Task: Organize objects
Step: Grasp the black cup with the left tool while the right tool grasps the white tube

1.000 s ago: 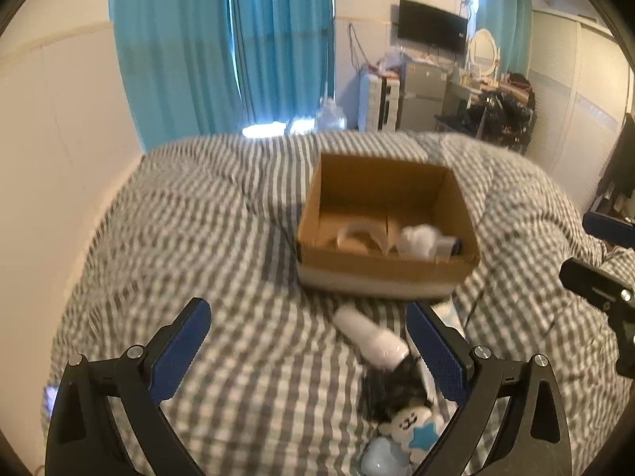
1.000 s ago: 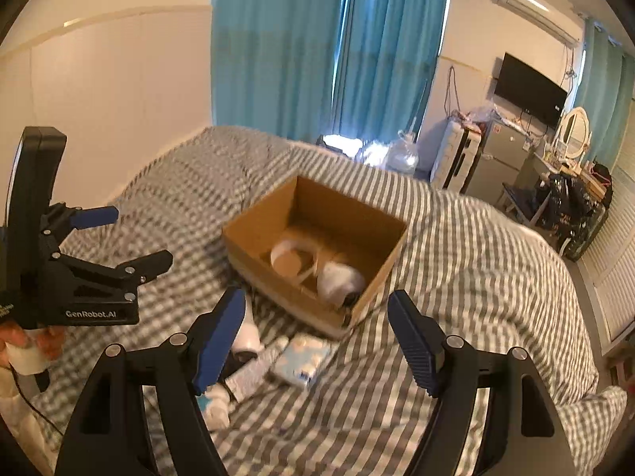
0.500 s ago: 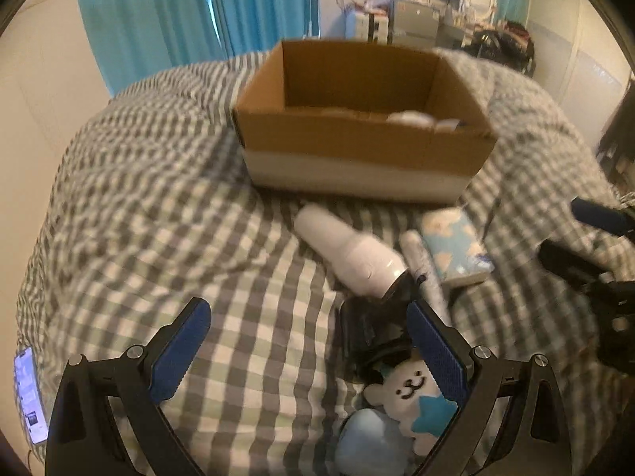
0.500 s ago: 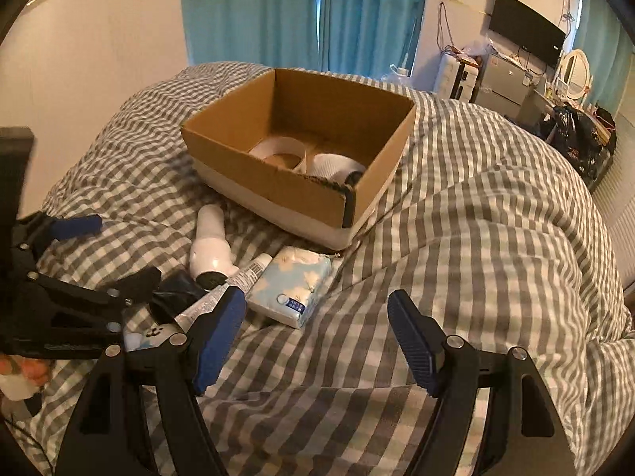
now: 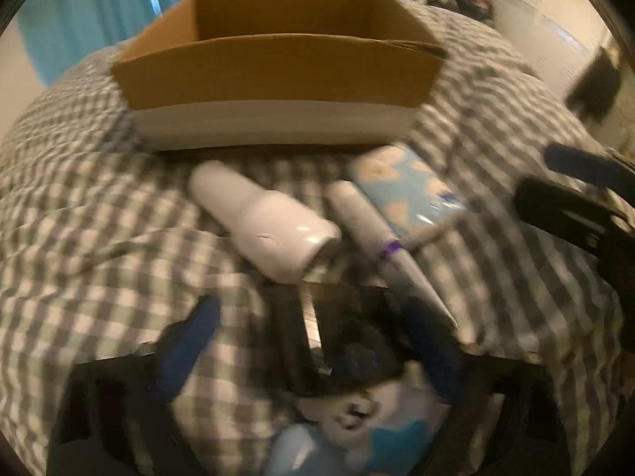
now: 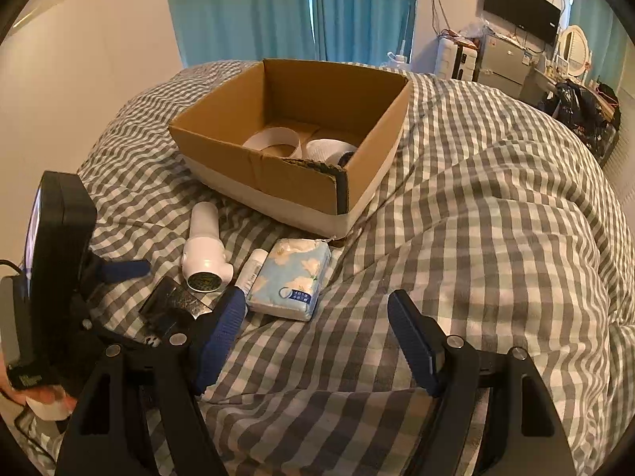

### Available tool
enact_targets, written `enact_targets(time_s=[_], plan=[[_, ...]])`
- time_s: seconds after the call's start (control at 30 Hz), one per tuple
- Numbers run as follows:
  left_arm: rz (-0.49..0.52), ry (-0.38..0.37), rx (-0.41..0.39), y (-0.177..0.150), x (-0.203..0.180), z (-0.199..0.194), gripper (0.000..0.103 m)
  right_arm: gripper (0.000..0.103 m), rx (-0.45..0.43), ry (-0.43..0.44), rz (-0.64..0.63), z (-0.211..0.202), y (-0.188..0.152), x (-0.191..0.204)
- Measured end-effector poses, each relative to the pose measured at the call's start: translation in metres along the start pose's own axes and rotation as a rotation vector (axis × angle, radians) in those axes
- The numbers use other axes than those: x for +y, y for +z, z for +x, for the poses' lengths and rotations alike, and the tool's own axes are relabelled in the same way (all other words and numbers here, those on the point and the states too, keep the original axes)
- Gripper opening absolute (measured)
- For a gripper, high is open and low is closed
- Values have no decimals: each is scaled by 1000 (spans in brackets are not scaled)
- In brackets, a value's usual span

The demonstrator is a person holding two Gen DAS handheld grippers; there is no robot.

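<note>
An open cardboard box (image 6: 254,166) (image 5: 278,75) stands on the checked bed and holds a tape roll (image 6: 274,141) and a white object. In front of it lie a white lint remover (image 5: 266,230) (image 6: 204,252), a white tube (image 5: 377,238) (image 6: 252,267), a blue tissue pack (image 5: 408,194) (image 6: 291,277), a black packet (image 5: 349,337) (image 6: 172,303) and a white bear toy (image 5: 365,416). My left gripper (image 5: 313,353) is open, low over the black packet, blurred. My right gripper (image 6: 317,337) is open and empty over bare bedding, right of the tissue pack.
The checked duvet (image 6: 476,238) is rumpled, with a high fold to the right of the box. A wall runs along the left. Blue curtains (image 6: 285,8), a fridge and a TV stand beyond the bed's far end.
Both grippers have dropped and moved forward toward the objects in front of the box. The left one now sits closely over the black packet. Both stay open.
</note>
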State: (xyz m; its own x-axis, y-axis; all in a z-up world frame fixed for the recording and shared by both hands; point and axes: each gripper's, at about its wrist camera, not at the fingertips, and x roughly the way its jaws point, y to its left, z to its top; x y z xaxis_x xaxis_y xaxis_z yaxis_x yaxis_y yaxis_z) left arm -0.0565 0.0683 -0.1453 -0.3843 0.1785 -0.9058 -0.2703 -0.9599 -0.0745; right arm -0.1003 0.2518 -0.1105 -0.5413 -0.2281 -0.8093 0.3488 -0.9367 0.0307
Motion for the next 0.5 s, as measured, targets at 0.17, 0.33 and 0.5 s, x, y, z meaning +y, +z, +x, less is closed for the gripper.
enact_targets(time_s=[0.17,0.33,0.5], plan=[[-19,-61,-4,-3,3,-10,64,74,4,-22,-13,0,0,4],[-61,-36,-90,-3,19,-46,45,74,4,-36,-20,0,2,11],[-79,-3,-120,1,35,-55,34,74,55,-9,-37,13,6,29]])
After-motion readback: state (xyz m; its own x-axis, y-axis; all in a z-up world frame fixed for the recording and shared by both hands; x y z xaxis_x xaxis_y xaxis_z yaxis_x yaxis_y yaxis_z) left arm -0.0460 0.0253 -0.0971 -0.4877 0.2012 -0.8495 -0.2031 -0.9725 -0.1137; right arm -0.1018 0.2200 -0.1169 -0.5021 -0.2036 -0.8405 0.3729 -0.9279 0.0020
